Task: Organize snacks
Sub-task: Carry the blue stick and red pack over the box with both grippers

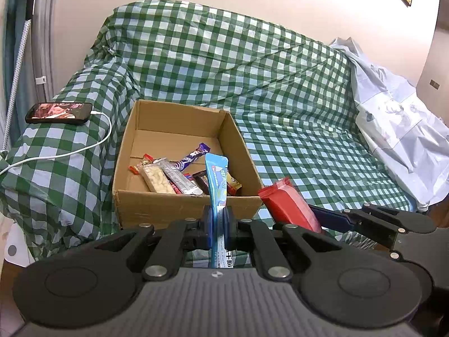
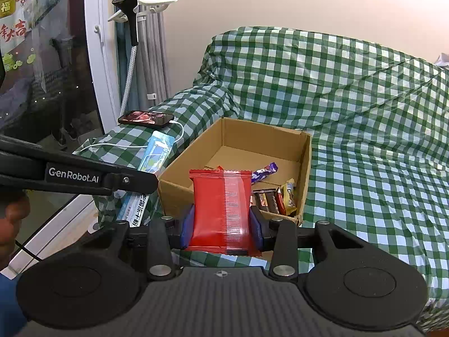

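Note:
An open cardboard box (image 1: 179,205) (image 2: 304,168) sits on a green-checked sofa cover and holds several snack bars (image 1: 171,178) (image 2: 273,199). My left gripper (image 1: 218,219) is shut on a long light-blue snack packet (image 1: 217,179), which stands upright just in front of the box's near wall. My right gripper (image 2: 221,224) is shut on a red snack pack (image 2: 221,210) held before the box's near edge. In the left wrist view the red pack (image 1: 286,205) and the right gripper's arm show at the right. The blue packet (image 2: 154,157) shows at the left in the right wrist view.
A phone (image 1: 59,113) (image 2: 146,118) with a white charging cable lies on the sofa's armrest left of the box. A pale plastic bag (image 1: 398,129) rests on the sofa's right end. A garment steamer (image 2: 130,28) and a window stand at the left.

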Demonstrator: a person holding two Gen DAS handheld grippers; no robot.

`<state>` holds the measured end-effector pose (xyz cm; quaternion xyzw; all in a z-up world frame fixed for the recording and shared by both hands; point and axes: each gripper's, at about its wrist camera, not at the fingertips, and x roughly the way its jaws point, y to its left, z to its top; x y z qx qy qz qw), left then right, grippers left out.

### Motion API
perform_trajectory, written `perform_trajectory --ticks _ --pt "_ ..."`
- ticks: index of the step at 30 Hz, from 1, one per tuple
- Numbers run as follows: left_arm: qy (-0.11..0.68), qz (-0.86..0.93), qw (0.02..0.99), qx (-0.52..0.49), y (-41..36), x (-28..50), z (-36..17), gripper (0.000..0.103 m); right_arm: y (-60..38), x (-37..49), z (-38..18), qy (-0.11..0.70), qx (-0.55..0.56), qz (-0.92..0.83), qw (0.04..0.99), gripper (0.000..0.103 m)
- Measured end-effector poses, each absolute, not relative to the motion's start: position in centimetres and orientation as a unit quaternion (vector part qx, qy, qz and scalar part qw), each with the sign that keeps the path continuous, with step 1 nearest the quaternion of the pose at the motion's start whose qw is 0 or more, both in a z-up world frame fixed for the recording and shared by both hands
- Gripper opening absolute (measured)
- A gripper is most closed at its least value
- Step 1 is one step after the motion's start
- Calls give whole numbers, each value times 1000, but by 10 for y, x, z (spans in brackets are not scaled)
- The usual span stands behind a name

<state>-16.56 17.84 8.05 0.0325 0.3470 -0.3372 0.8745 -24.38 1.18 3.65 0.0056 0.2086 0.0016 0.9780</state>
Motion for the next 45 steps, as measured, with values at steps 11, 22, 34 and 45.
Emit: perform_trajectory --ticks 11,22,34,45 --pt "360 -338 869 33 172 -154 73 7 6 -233 30 226 11 2 974 42" --pt "372 -331 867 33 169 -138 63 7 3 -217 23 247 13 3 969 42" --pt "372 -313 874 24 159 -106 64 7 -5 -191 22 262 25 -7 965 42" --pt "368 -303 879 24 142 -60 68 7 -18 -152 30 248 36 -15 968 42"
